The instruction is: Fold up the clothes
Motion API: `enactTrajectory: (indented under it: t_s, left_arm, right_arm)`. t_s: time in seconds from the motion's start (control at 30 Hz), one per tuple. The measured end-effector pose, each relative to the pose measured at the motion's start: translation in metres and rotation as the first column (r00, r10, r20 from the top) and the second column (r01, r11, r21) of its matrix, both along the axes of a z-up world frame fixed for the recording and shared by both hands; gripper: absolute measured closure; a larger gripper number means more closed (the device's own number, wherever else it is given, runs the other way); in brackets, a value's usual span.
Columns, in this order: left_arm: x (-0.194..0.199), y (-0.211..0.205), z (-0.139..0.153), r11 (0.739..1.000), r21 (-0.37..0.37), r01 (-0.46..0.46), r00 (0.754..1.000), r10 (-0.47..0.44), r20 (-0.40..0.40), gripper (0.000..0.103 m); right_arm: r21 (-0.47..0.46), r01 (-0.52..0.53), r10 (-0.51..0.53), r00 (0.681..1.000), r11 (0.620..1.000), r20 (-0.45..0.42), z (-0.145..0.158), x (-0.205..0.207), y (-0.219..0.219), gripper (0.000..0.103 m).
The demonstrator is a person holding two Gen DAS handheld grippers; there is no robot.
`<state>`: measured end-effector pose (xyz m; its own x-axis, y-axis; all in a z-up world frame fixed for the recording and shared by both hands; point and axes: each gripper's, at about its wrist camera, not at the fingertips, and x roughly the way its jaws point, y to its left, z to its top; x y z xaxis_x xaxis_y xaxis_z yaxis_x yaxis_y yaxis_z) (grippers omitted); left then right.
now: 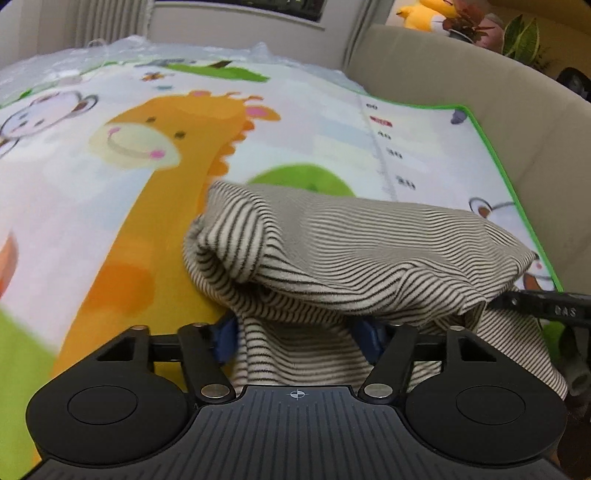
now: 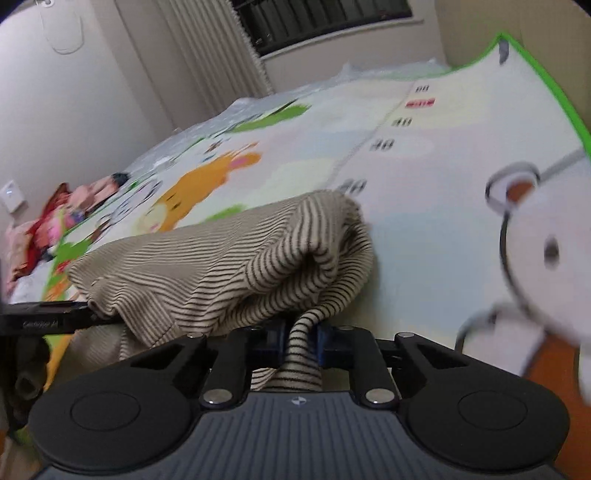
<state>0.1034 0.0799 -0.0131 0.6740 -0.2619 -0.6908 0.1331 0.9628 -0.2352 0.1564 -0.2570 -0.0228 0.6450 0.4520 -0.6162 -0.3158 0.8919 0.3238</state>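
A beige garment with thin dark stripes (image 1: 351, 251) lies bunched and partly lifted on a cartoon play mat (image 1: 110, 184). My left gripper (image 1: 295, 336) is at its near edge, jaws apart. A broad, unpinched flap of the cloth hangs between the blue pads (image 1: 225, 341). In the right wrist view the same garment (image 2: 221, 258) rises in a rolled fold. My right gripper (image 2: 301, 336) is shut on a narrow, squeezed strand of it. Each view shows a black finger of the other gripper poking into the cloth from the side, the right gripper's finger (image 1: 546, 306) and the left gripper's finger (image 2: 44, 321).
The mat (image 2: 424, 221) has a green border and covers a bed-like surface. A beige padded edge (image 1: 480, 74) runs along its right side, with a yellow plush toy (image 1: 421, 14) and a plant (image 1: 524, 37) behind it. Red and pink clothes (image 2: 44, 221) are heaped at the far left.
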Motion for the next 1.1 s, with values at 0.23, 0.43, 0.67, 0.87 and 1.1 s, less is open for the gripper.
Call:
enactTrajectory:
  t_s: [0.23,0.43,0.67,0.87,1.1]
  left_arm:
    - [0.013,0.012,0.006,0.989,0.087,-0.117,0.993,0.114,0.040,0.035]
    - [-0.047,0.012,0.012,0.993,0.104,-0.060,0.997,0.054,0.053,0.011]
    - [-0.079,-0.009,0.015,0.997,0.077,0.028,0.996,-0.035,0.082,0.007]
    - [-0.086,-0.021,0.005,0.985,0.127,0.116,0.991,-0.123,0.048,0.006]
    - [-0.082,-0.010,-0.006,0.985,0.171,0.027,0.999,-0.033,0.035,0.004]
  right_arm:
    - [-0.171,0.025,0.002,0.987,0.985,0.158,0.033,-0.041,-0.044,0.079]
    - [-0.300,-0.085,0.150,0.968,0.950,0.201,0.030,-0.132,-0.053,0.068]
    - [-0.361,-0.087,0.167,0.966,0.929,0.195,0.002,-0.121,-0.019,0.065]
    - [-0.226,0.017,0.064,0.937,0.974,0.344,0.059,-0.108,-0.035,0.076]
    - [-0.313,0.015,0.077,0.957,0.950,0.280,0.039,-0.114,-0.037,0.076]
